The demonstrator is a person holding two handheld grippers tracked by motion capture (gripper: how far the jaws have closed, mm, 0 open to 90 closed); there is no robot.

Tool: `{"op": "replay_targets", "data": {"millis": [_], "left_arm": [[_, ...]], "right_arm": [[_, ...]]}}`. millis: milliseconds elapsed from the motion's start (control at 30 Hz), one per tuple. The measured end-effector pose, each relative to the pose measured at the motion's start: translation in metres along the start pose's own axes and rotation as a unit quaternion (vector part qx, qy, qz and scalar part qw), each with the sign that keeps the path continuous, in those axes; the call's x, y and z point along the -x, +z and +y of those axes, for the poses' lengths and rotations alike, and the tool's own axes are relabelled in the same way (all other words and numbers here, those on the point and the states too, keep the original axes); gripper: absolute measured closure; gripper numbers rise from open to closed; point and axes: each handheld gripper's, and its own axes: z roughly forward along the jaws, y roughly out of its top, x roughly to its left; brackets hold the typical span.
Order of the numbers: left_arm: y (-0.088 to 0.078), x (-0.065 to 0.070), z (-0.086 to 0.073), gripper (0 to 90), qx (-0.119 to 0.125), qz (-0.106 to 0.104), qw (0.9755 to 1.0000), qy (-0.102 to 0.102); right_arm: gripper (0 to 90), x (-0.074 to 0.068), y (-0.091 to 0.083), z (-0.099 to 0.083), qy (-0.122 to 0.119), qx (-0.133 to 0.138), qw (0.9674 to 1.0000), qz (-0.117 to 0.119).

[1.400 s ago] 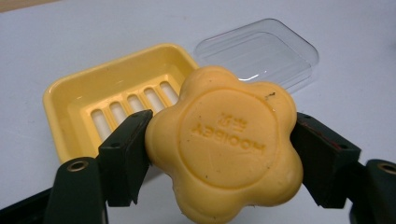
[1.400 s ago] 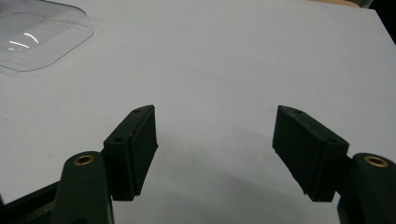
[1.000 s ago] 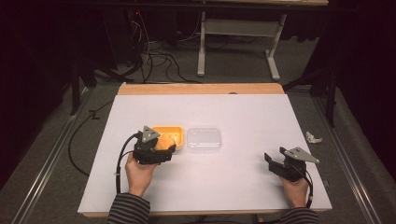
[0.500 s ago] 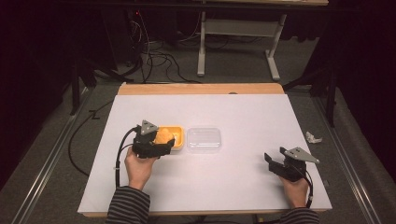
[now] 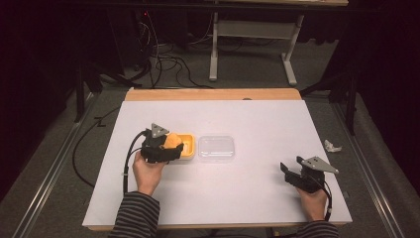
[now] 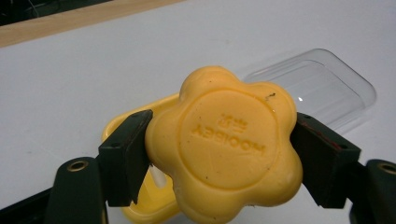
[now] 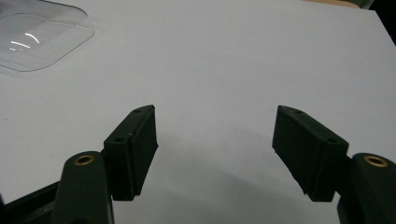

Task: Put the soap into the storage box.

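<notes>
My left gripper (image 5: 170,148) (image 6: 224,156) is shut on a yellow flower-shaped soap (image 5: 172,140) (image 6: 229,144) with embossed lettering, its pads pressing on the soap's two sides. The soap hangs tilted just over a yellow soap dish (image 5: 187,148) (image 6: 114,128) on the white table. A clear plastic lid (image 5: 216,147) (image 6: 313,86) (image 7: 37,37) lies flat right beside the dish. Near the table's front right my right gripper (image 5: 288,171) (image 7: 215,149) rests open with nothing between its jaws, well apart from the lid.
The white table top (image 5: 257,119) has a wooden strip (image 5: 213,94) along its far edge. A crumpled white scrap (image 5: 333,146) lies off the table's right side. Cables and a desk frame (image 5: 252,44) stand on the floor beyond.
The left gripper has shifted slightly with the soap in its grip, still over the yellow dish. The right hand has stayed where it was.
</notes>
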Motion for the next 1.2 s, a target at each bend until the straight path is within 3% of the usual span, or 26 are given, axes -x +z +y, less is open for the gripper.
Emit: {"op": "replay_targets", "data": {"millis": [333,700,1200], "left_arm": [[0.016,-0.004,0.007,27.3,-0.014,0.005,0.9999,0.003],[0.034,-0.013,0.004,27.4,-0.038,0.016,0.9991,-0.01],[0.052,-0.017,0.0,27.3,-0.067,0.02,0.9975,-0.011]], "right_arm": [[31.3,0.0,0.0,0.0,0.003,0.0,1.0,0.0],[31.2,0.001,0.0,0.0,0.001,0.001,1.0,-0.001],[31.4,0.0,0.001,0.0,0.006,-0.003,1.0,-0.004]]}}
